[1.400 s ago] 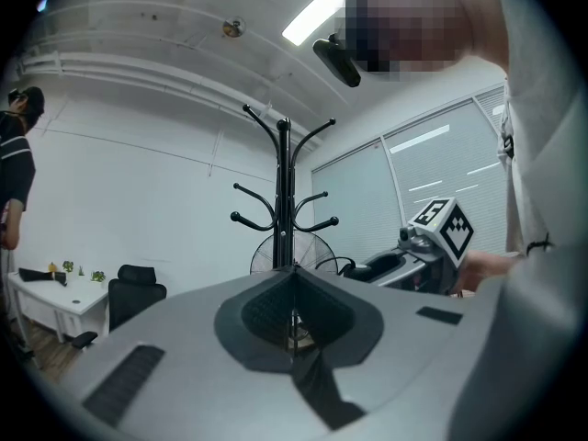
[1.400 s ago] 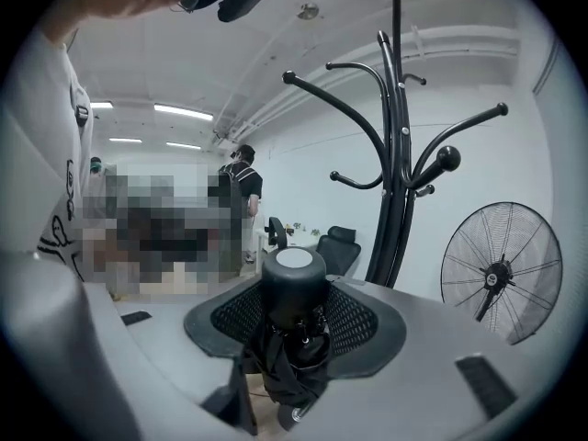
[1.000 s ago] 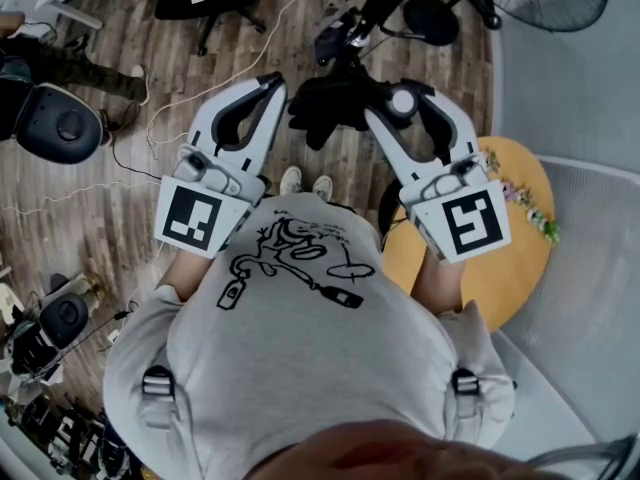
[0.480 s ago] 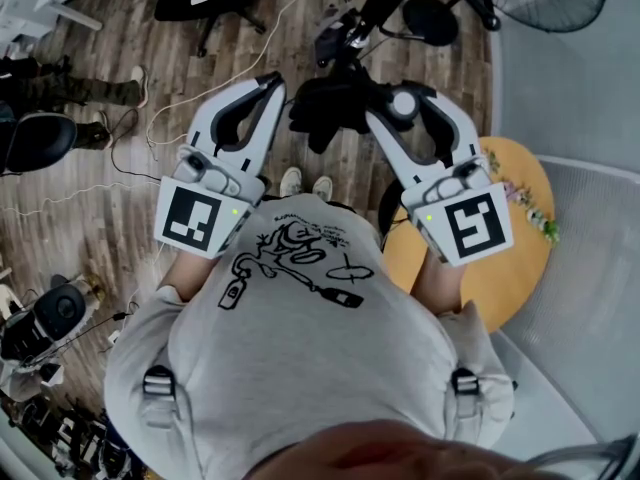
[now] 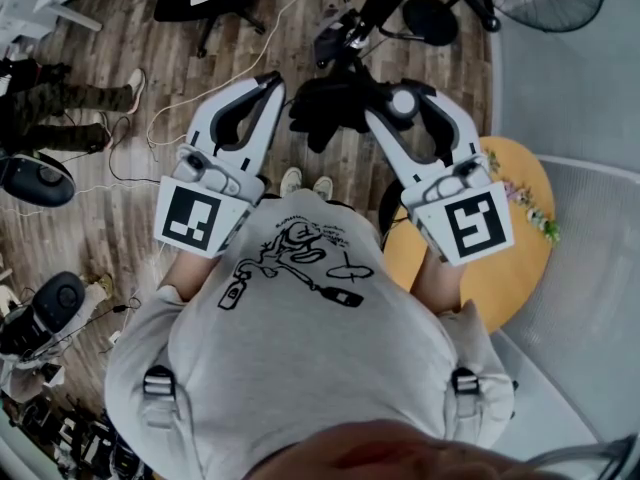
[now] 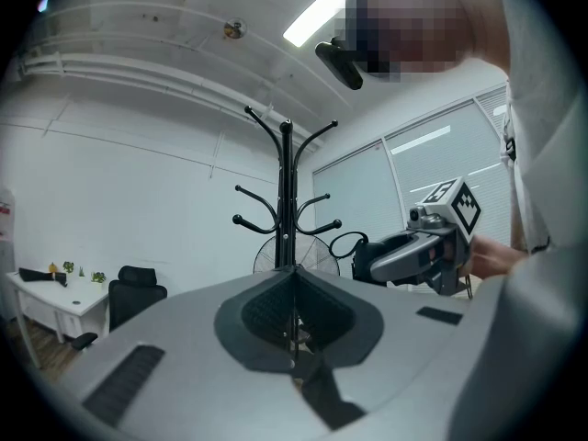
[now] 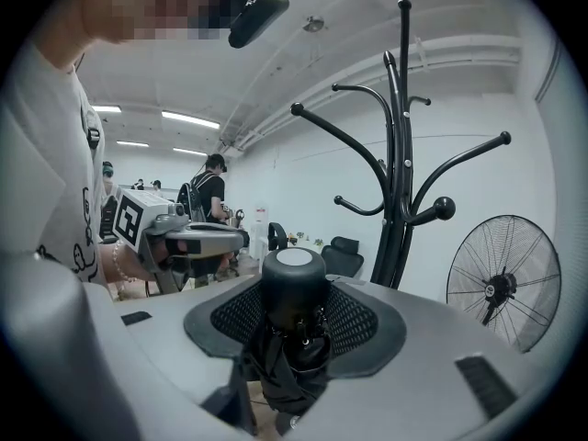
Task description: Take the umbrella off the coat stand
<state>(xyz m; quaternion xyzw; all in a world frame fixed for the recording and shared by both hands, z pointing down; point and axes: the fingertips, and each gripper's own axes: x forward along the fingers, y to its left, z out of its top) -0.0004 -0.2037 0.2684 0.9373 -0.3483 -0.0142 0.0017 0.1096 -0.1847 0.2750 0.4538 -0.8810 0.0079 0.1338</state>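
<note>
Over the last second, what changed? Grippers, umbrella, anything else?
Only the background moved. At the head view's left edge, a bystander's legs and a dark round object drifted toward the bottom of the picture. Both grippers kept still: the right gripper is clamped on the umbrella, and the left gripper is shut and empty.

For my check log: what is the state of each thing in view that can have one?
umbrella: folded, gripped by the right hand-held gripper.
right hand-held gripper: shut on the umbrella.
left hand-held gripper: shut, empty.
coat stand: upright, bare where visible.
pedestal fan: upright; spinning unclear.
</note>
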